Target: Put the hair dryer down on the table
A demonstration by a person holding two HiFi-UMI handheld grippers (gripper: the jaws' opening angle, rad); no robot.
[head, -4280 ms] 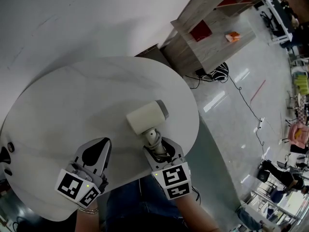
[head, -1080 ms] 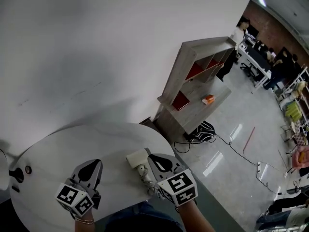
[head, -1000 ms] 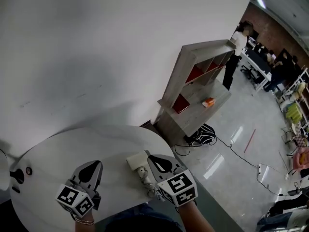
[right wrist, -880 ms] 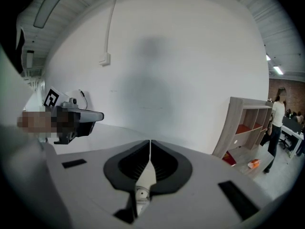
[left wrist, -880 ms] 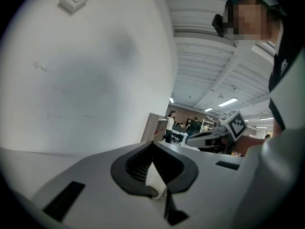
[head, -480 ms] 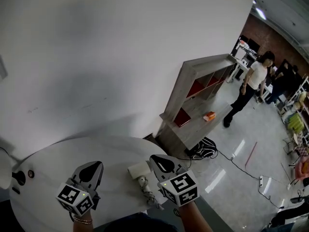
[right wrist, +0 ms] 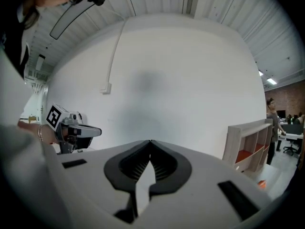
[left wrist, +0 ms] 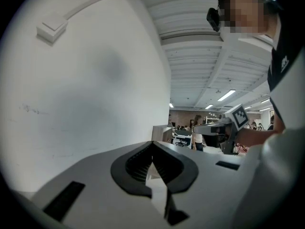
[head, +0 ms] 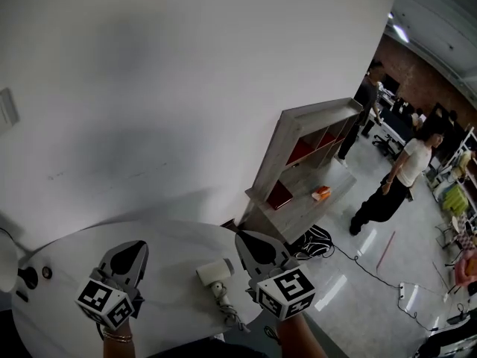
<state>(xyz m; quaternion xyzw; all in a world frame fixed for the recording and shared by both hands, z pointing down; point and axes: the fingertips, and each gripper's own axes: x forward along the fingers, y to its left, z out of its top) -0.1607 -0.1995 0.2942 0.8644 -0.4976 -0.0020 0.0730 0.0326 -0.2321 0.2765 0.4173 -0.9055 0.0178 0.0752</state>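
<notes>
Head view: round white table at 6 o'clock in the frame, pushed up against a plain white wall. A small dark fitting sits on the table's 9 o'clock edge. A pale wall plate shows at the frame's 9 o'clock edge.

Off the table at 1 o'clock: a grey shelf unit with red back panels and a small orange item on one of its faces. At its foot there's a black bundle with a cable running out across the glossy floor. A person in a white top and dark trousers is at 3 o'clock of the shelf, well apart from the table. More desks and chairs further back, too small to detail.

The hair dryer lies on the table near its 4 o'clock edge, cream body flat, with its cord trailing toward 6 o'clock. Nothing sits on it or against it that I can see.

The right gripper is just beside the dryer at its 2 o'clock. Its jaws are closed tip to tip and empty, pointing at the wall. The left gripper is at the dryer's 9 o'clock, above the tabletop, well apart from it. Its jaws are also closed with nothing in them. Each gripper view shows the other gripper off to the side and only wall past the tips.
</notes>
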